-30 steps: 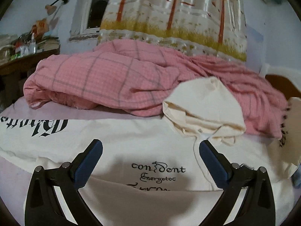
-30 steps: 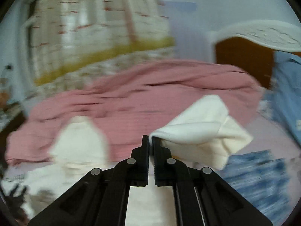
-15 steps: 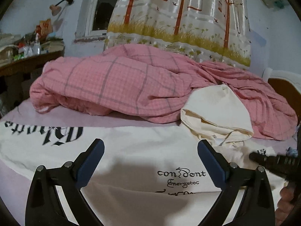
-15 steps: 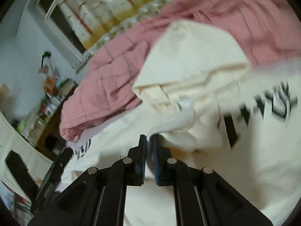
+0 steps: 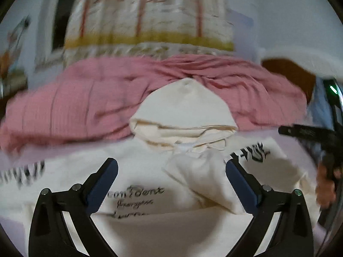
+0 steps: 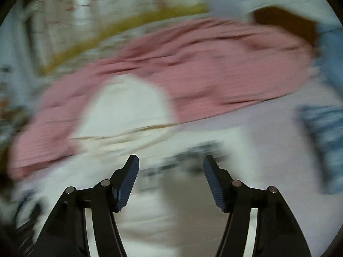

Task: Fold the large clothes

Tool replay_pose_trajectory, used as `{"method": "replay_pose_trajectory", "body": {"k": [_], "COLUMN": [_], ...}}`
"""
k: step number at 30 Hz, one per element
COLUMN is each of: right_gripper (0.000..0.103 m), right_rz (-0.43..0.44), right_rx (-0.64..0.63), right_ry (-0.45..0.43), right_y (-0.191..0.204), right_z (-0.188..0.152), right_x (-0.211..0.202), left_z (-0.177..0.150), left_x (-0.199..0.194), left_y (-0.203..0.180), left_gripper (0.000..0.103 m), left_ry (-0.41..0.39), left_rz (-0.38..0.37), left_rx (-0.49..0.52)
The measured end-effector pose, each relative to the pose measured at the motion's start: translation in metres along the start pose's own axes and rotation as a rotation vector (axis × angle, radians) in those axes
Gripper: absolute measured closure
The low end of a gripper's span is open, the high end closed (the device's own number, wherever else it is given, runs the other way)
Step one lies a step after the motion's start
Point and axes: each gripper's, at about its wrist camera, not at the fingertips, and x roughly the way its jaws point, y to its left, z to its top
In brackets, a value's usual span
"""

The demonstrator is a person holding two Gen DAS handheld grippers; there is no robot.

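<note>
Cream hoodie [image 5: 150, 171] lies spread on the bed, sleeve [image 5: 205, 184] folded across its chest; left gripper [image 5: 171, 175] gapes empty, right gripper [image 6: 170, 177] is opening with nothing between, so the loose sleeve could slide back

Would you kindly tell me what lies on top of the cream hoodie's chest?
A folded-in sleeve lies across the cream hoodie, beside its black print. The sleeve hides the fabric beneath it.
</note>
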Motion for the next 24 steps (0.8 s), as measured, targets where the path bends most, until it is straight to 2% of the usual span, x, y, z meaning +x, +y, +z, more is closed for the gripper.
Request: {"method": "replay_pose_trajectory", "body": {"k": [1,2,3,5,6,9,10,12,15,16,18,19,20,21,24], "right_gripper": [0.038,0.038,0.038,0.039,0.04,0.04,0.04,0.04,0.04,0.04,0.04,0.04,0.04,0.04,0.04], "right_rz": [-0.067,-0.065,-0.036,0.031,0.064,0.141,0.167,0.164,0.157,0.149,0.1,0.085,0.08,0.078,0.047], "right_rx": [-0.003,-0.006,0.0,0.056,0.102,0.155,0.14,0.109,0.07,0.073,0.101,0.103,0.091,0.067,-0.03], "right_ry": [-0.001,0.017,0.07,0.14,0.148,0.107,0.073,0.049,0.092,0.105,0.12,0.128,0.138,0.153,0.211], "right_y": [-0.011,-0.016,-0.025,-0.04,-0.048,-0.056,-0.054,-0.052,-0.046,-0.046,-0.047,-0.047,-0.046,-0.042,-0.029], "right_z": [0.001,0.003,0.003,0.002,0.003,0.008,0.012,0.012,0.011,0.011,0.008,0.006,0.004,0.002,-0.008], "right_x": [0.009,0.016,0.029,0.045,0.048,0.034,0.024,0.016,0.021,0.024,0.032,0.035,0.04,0.046,0.065], "left_z": [0.003,0.008,0.012,0.019,0.02,0.013,0.01,-0.002,-0.023,-0.027,-0.03,-0.028,-0.026,-0.023,-0.013], "left_x": [0.004,0.01,0.018,0.043,0.06,0.09,0.101,0.118,0.124,0.125,0.125,0.124,0.122,0.117,0.103], "left_y": [-0.016,-0.028,-0.038,-0.056,-0.066,-0.076,-0.073,-0.062,-0.039,-0.033,-0.022,-0.012,-0.004,0.009,0.044], "left_gripper": [0.001,0.001,0.001,0.001,0.001,0.001,0.001,0.001,0.001,0.001,0.0,0.002,0.003,0.004,0.005], "left_ry": [0.008,0.031,0.06,0.164,0.228,0.273,0.302,0.36,0.408,0.418,0.408,0.398,0.388,0.363,0.304], "left_rz": [0.03,0.061,0.083,0.124,0.141,0.17,0.171,0.119,0.023,0.022,0.104,0.157,0.178,0.179,0.217], "left_rx": [0.064,0.108,0.139,0.196,0.223,0.264,0.257,0.224,0.164,0.177,0.193,0.146,0.093,0.016,-0.112]}}
